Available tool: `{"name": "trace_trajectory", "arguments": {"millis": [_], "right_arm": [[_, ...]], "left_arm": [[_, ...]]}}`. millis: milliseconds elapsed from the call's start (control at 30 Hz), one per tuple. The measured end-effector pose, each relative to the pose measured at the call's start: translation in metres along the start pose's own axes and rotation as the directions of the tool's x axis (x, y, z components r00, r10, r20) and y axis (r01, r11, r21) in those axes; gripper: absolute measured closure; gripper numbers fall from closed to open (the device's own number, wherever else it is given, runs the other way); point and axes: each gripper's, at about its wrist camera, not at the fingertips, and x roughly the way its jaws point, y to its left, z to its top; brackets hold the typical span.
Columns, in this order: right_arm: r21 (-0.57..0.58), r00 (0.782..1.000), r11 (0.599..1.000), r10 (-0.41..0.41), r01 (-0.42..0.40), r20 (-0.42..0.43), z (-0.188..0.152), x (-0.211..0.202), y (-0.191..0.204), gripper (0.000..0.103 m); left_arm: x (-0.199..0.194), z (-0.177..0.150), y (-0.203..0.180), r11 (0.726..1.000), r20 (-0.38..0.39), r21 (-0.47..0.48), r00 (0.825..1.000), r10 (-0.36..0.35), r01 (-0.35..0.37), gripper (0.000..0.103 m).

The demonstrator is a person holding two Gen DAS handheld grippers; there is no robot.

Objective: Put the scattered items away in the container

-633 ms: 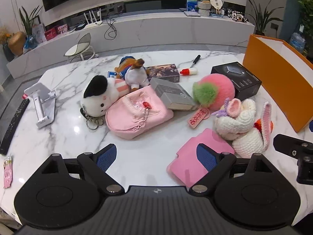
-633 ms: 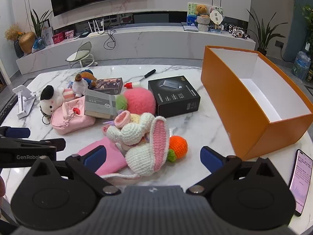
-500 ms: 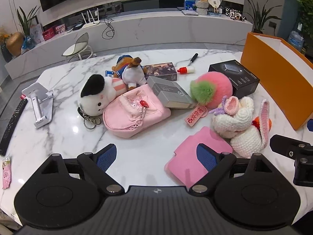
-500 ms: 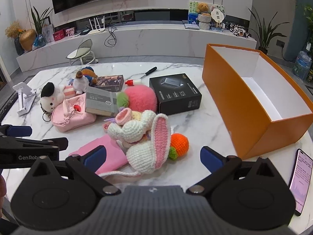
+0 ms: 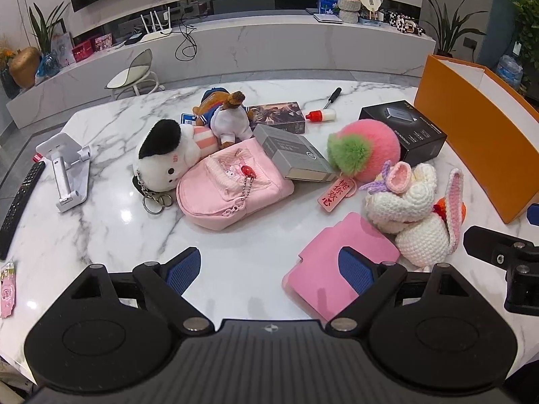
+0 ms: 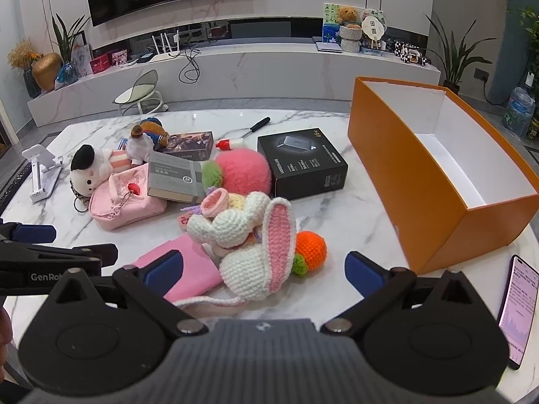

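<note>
An orange container [image 6: 421, 181] stands open and empty at the right end of a marble bench [image 5: 111, 222], well apart from most of the toys, boxes and a pink pouch [image 5: 232, 188] scattered at its middle. The left gripper [image 5: 269, 266] hangs released over a flat pink case [image 5: 337, 269]; the right gripper [image 6: 266, 267], equally wide open, hovers by a crocheted rabbit [image 6: 249, 245].

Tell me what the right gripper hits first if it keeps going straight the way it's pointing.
Probably the white crocheted bunny, lying between the open right gripper fingers and dead ahead; depth is hard to judge.
</note>
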Motion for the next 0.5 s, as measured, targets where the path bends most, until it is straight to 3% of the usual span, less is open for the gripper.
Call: {"name": "trace_trajectory", "arguments": {"millis": [500], "right_arm": [[0.007, 1.0, 1.0, 0.001, -0.001, -0.003, 0.0026, -0.0016, -0.0026, 0.0]], "left_arm": [[0.0001, 0.0002, 0.0, 1.0, -0.004, -0.003, 1.0, -0.003, 0.003, 0.0]]}}
